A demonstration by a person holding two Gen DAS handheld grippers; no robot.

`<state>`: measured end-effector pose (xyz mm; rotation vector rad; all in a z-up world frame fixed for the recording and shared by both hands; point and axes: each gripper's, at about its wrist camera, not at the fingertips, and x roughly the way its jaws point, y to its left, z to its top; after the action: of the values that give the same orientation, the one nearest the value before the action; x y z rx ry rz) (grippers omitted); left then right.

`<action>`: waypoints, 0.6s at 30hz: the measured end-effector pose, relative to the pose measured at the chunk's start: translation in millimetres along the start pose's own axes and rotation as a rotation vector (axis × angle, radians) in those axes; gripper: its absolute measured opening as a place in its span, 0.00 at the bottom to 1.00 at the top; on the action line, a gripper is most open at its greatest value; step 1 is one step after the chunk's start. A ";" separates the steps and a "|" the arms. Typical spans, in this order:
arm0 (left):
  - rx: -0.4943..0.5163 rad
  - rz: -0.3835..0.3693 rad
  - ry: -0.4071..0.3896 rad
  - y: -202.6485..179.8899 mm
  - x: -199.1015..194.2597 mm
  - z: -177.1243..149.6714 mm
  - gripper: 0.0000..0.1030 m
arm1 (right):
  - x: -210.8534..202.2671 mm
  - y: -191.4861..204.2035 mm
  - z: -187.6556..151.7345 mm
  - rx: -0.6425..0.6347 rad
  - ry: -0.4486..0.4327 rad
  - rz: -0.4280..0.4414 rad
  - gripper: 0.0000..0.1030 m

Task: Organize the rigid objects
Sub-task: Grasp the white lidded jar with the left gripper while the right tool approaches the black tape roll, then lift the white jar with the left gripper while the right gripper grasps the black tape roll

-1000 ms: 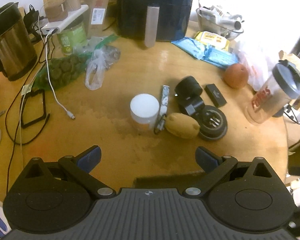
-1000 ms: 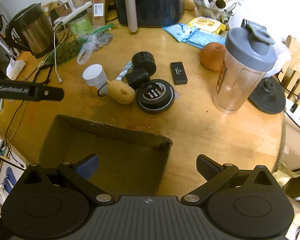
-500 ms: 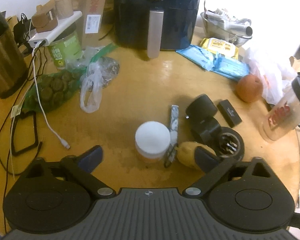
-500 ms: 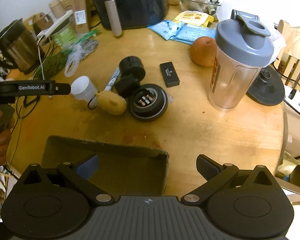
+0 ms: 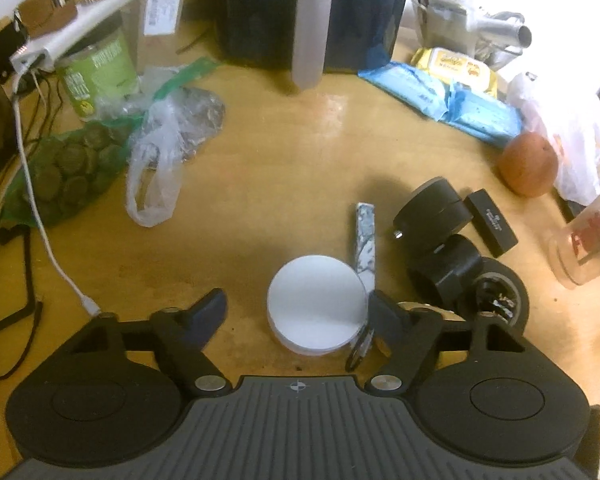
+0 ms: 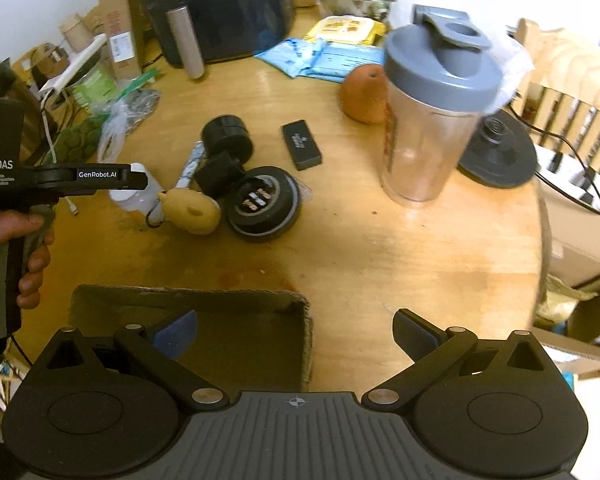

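Table (image 5: 284, 184): round, wooden, crowded.

Left gripper (image 5: 296, 312): pointed steeply down over the jar (image 5: 315, 307), a short clear tub with a white lid. Jaws closing with the jar between them; the right finger (image 5: 384, 314) sits just at the lid's edge, the left finger (image 5: 208, 312) stands clear of it, so no squeeze shows yet. In the right wrist view the same tool (image 6: 134, 178) hangs over the jar (image 6: 140, 196), gripped by a hand (image 6: 32, 252) at the frame's left.

Right gripper (image 6: 294, 330): jaws spread wide, nothing between them, above the far right corner of the box (image 6: 228, 308) (open cardboard, inside dark and partly hidden, contents cannot be told).

Cluster just right of the jar:
- marbled strip (image 5: 365, 240), lying flat, its near end beside the lid;
- tan lump (image 6: 190, 212), potato-like, touching the jar's right side, with a thin black loop at its tip;
- black caster (image 5: 432, 210) and a black block (image 5: 446, 274) against it;
- black disc (image 6: 264, 204) with metal pieces in its centre, touching the lump;
- small black case (image 6: 301, 145), apart from the disc, lying flat.

Further right: orange (image 6: 362, 94), and touching it in view a shaker (image 6: 432, 120), upright, grey lid.

Rear: air fryer (image 5: 312, 12), blue packets (image 5: 444, 96), green bag (image 5: 68, 168).
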<state>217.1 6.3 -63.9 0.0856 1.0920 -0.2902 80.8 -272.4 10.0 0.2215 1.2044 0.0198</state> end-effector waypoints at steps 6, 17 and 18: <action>0.031 -0.027 0.006 -5.5 9.6 0.2 0.54 | -5.6 -9.8 -8.0 0.057 -0.002 -0.036 1.00; 0.037 -0.038 -0.021 3.9 -9.3 -4.5 0.51 | -12.0 -1.5 -16.6 0.066 -0.011 -0.022 1.00; 0.033 -0.042 -0.024 5.3 -12.5 -5.5 0.51 | -12.1 0.6 -16.4 0.062 -0.012 -0.016 1.00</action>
<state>208.5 14.8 -55.8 0.0885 1.0661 -0.3459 61.3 -270.8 15.7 0.2662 1.1960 -0.0324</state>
